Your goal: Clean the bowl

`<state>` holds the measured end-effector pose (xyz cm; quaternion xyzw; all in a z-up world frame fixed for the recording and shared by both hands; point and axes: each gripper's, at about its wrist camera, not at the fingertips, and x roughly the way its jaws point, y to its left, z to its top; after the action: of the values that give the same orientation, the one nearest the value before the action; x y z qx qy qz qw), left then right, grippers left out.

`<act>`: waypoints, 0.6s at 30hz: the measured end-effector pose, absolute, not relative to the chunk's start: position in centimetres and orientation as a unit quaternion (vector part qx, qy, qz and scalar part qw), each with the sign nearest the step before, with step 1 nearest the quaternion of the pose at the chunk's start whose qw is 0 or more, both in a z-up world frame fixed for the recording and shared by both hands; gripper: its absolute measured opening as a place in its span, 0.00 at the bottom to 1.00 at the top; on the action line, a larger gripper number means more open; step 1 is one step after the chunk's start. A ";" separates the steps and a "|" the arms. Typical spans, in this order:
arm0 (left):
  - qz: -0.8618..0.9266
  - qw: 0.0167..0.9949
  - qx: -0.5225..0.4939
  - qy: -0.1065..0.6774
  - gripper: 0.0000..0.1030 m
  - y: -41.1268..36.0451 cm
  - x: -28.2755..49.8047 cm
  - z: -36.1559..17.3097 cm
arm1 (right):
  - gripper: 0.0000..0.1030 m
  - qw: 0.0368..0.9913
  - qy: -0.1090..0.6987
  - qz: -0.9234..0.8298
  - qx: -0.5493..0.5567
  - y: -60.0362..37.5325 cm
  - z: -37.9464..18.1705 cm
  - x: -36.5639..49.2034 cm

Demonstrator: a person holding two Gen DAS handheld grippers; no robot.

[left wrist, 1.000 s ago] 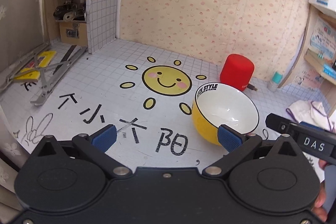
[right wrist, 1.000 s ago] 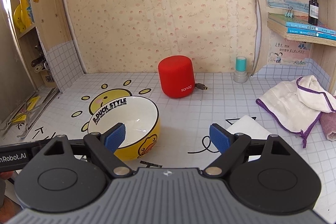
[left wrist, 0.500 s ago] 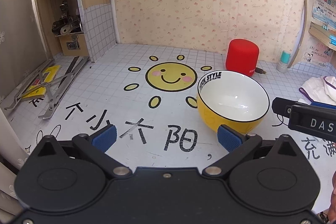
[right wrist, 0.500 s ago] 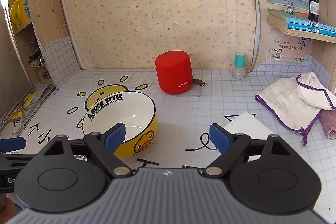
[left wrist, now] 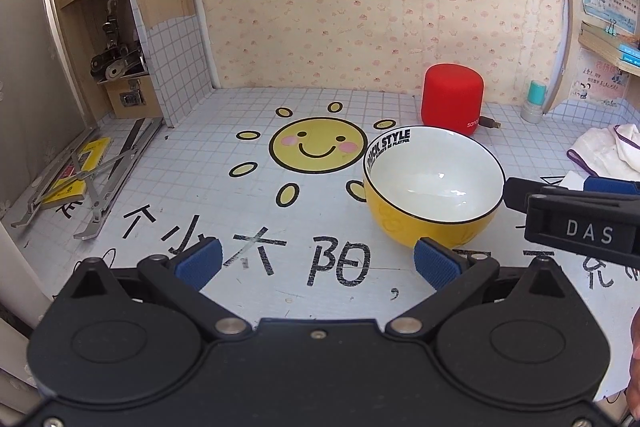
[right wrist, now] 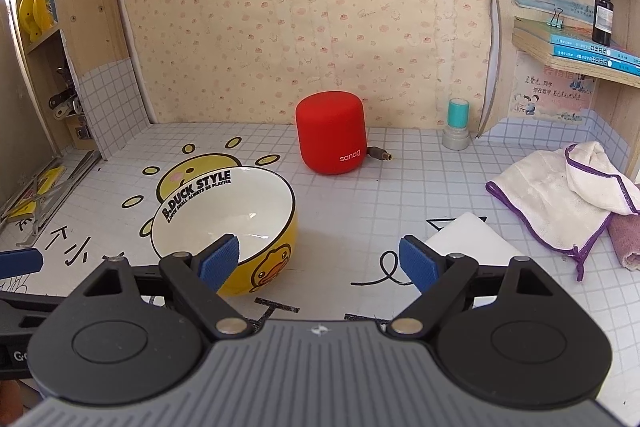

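A yellow bowl (left wrist: 434, 187) with a white inside and a black rim stands upright and empty on the tiled desk mat (left wrist: 224, 147). In the right wrist view the same bowl (right wrist: 224, 215) shows a duck print on its side. My left gripper (left wrist: 316, 261) is open and holds nothing; the bowl lies just beyond its right finger. My right gripper (right wrist: 320, 261) is open too, its left finger in front of the bowl's near rim. A white cloth (right wrist: 560, 191) with purple edging lies crumpled at the far right.
A red speaker (right wrist: 332, 137) with a cable stands behind the bowl. A teal-capped stamp (right wrist: 456, 127) sits by the right shelf. A folded metal stand (left wrist: 80, 179) lies at the left. A white pad (right wrist: 468, 241) and a pink cloth (right wrist: 626, 239) lie at the right.
The left wrist view has rolled level, so the bowl and desk now sit upright in it. The right gripper has barely moved. Both grippers stay open.
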<state>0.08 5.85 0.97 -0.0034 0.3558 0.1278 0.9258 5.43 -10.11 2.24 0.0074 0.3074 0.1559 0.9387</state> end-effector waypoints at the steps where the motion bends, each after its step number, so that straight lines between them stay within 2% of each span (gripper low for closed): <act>1: 0.126 0.925 -0.003 0.357 1.00 5.8 0.1 1.0 | 0.85 0.939 0.307 0.155 0.007 -10.1 2.3 5.5; 18: 0.121 0.923 0.003 0.365 0.99 5.4 0.2 0.7 | 0.85 0.936 0.315 0.157 0.012 -9.9 1.9 5.4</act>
<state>0.21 5.41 0.67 0.0031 0.3652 0.1207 0.9230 5.39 -9.94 1.88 0.0119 0.3149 0.1574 0.9359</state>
